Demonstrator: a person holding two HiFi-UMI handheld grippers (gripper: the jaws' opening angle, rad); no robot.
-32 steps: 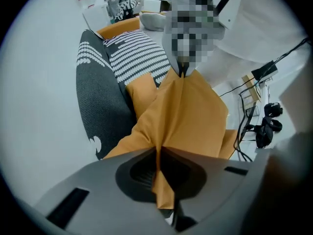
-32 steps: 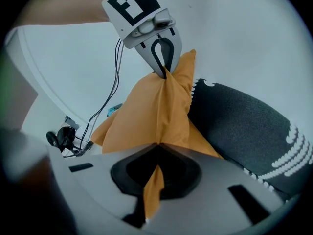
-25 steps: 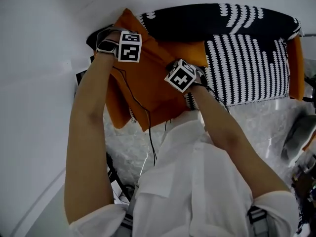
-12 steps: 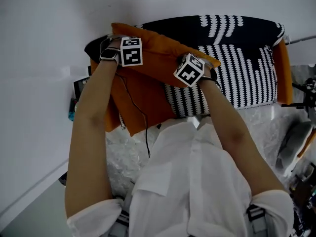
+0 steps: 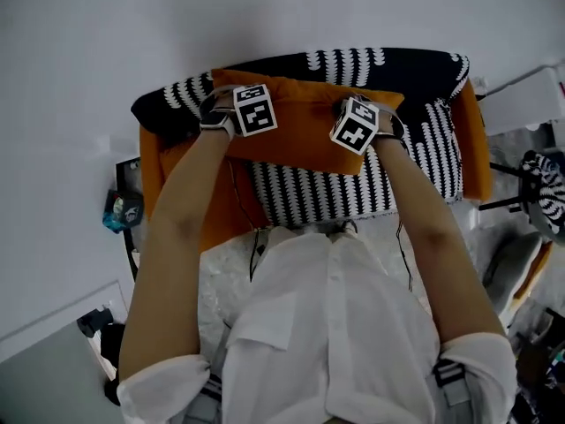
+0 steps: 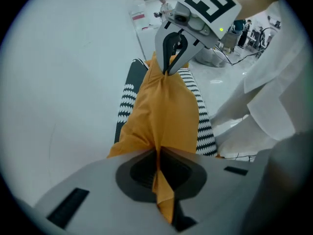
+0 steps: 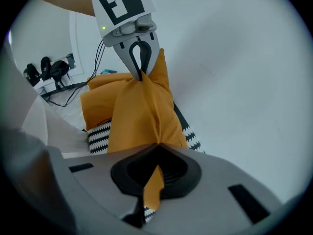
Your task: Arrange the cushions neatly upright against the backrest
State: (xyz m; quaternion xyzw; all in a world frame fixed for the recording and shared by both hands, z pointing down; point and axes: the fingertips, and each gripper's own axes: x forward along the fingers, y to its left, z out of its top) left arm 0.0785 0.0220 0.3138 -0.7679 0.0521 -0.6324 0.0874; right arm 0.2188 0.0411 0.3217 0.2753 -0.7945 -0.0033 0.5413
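Left to right, as seen from beside the person. The left gripper (image 6: 158,153) is pointing steeply down with its jaws pressed together, pinching a thin fold at one upper corner of the orange cushion (image 5: 305,117). The cushion is hanging stretched between both tools, above the striped cushion (image 5: 318,188) and just in front of the patterned top edge behind it. The right gripper (image 7: 155,151) is likewise clamping the opposite corner fold. Likely risk: each grip is holding only a sliver of cover fabric, so the weight may be pulling a corner free. One side would then be dropping, leaving the orange cushion slumped across the striped cushion instead of upright.
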